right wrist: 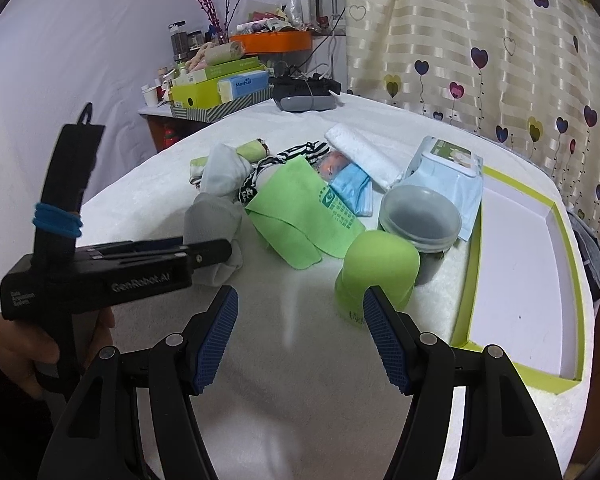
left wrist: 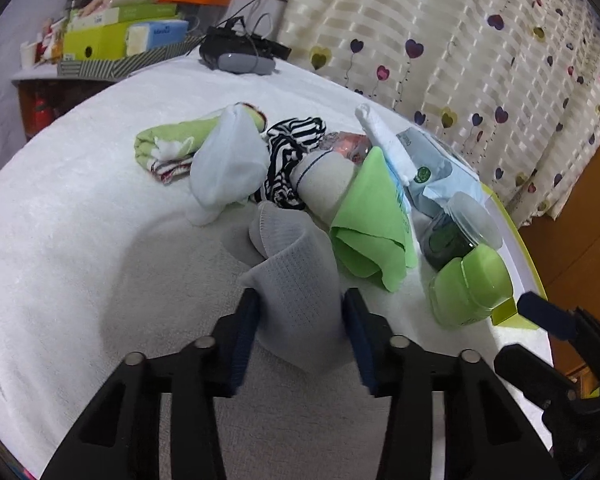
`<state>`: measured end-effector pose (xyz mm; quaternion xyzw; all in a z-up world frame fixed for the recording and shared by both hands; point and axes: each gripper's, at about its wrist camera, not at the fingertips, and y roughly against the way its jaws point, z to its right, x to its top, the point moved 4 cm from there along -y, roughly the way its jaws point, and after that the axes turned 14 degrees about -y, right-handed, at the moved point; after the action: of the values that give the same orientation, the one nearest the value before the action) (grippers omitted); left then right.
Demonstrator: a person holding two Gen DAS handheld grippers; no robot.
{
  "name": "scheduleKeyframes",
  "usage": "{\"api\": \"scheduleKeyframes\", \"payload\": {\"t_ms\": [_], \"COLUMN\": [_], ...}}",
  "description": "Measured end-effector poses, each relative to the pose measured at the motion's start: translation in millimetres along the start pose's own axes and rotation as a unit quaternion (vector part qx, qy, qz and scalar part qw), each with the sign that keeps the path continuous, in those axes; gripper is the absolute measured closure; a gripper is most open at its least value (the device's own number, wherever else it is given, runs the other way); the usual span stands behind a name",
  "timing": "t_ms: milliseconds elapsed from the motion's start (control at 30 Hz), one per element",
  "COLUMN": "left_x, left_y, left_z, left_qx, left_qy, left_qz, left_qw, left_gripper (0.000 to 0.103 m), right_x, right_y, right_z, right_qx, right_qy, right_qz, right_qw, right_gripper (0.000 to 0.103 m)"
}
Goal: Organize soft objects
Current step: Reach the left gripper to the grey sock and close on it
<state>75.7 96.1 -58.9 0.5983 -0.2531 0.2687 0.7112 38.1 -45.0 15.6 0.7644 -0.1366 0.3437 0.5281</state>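
My left gripper (left wrist: 300,312) has its jaws around the grey sock (left wrist: 296,284); both pads touch the cloth, so I read it as clamped, though the sock's lower end is hidden behind them. The sock lies on the white bed (left wrist: 80,240), at seven o'clock from the green cloth (left wrist: 368,232). My right gripper (right wrist: 300,332) hangs with jaws apart and nothing between them. The green cup (right wrist: 376,272) partly hides the grey tub (right wrist: 416,216) at one o'clock from it. The pile beyond is too tangled to sort out.
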Motion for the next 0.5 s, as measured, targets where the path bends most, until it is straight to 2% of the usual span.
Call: {"api": "scheduleKeyframes", "payload": {"t_ms": [33,200,500], "left_x": [-0.1,-2.7,-6.4], "left_y": [0.6,6.2,21.9], "left_z": [-0.4,-6.4,-21.6], "left_qx": [0.000,-0.004,0.003], "left_qy": [-0.001,0.008,0.019], "left_qz": [0.001,0.010,0.027], "left_qw": [1.0000,0.9999,0.9994], "left_gripper": [0.071,0.077,0.078], "right_x": [2.0,16.6,55.2], "right_y": [-0.5,-7.7,-44.9], "right_z": [-0.9,-6.6,-32.0], "right_qx": [-0.001,-0.007,0.006], "right_qy": [0.002,0.012,0.049], "right_qz": [0.002,0.004,-0.007], "right_qw": [1.000,1.000,0.999], "right_gripper": [0.037,0.037,0.037]}}
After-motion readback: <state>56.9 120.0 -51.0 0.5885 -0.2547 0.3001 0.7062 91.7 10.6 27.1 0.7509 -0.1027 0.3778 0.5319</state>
